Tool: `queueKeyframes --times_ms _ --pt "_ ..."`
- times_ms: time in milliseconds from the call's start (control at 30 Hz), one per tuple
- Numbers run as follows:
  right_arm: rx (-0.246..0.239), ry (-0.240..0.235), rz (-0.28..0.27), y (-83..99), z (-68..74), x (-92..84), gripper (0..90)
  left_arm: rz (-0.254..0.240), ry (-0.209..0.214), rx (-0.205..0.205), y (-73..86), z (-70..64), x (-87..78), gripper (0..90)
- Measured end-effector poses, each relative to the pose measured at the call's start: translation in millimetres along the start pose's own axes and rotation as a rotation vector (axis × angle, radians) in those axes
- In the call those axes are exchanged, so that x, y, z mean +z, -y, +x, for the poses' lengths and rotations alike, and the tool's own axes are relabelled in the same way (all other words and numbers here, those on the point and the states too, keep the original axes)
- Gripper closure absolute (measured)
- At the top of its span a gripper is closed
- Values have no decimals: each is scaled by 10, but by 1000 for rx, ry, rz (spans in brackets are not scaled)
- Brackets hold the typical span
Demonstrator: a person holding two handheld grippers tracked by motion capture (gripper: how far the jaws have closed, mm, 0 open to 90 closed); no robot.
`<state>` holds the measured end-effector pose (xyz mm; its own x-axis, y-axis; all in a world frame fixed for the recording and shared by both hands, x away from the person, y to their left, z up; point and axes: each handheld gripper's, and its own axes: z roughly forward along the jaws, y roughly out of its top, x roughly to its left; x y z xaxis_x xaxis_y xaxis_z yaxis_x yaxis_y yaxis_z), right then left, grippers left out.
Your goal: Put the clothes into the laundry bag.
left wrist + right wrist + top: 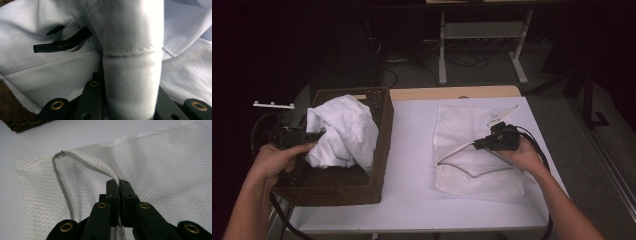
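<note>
High view: left tool (pixel 307 138) clamps the white shirt (pixel 344 131) above the basket (pixel 379 150), right tool (pixel 479 144) pinches the mesh bag (pixel 479 175) open beside that basket; bagging remains.

Your left gripper (pixel 307 137) has its tips buried behind the white shirt (pixel 344 131) in the high view, so you cannot see there how they stand. In the left gripper view, a thick fold of that shirt (pixel 132 75) covers the space between the jaws, and the bottom edge cuts off the fold. The black label (pixel 62 42) carries lettering too small to read. Most of the basket (pixel 379 150) floor lies under cloth. In the right gripper view, the mesh bag (pixel 162 170) runs past the right edge, and its zipper (pixel 65 187) seems to disappear behind the jaws.
</note>
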<state>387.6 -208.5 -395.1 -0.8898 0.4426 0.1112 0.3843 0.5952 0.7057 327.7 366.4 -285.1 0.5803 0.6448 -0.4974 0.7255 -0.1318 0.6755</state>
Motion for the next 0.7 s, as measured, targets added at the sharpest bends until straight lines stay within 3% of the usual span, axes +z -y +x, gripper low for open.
queueKeyframes --times_ms 333,700 --pt "8 13 -22 -107 -85 -83 864 22 102 112 -333 -465 336 788" --pt "15 29 -50 -154 -150 -165 864 45 193 195 -590 -894 666 788"
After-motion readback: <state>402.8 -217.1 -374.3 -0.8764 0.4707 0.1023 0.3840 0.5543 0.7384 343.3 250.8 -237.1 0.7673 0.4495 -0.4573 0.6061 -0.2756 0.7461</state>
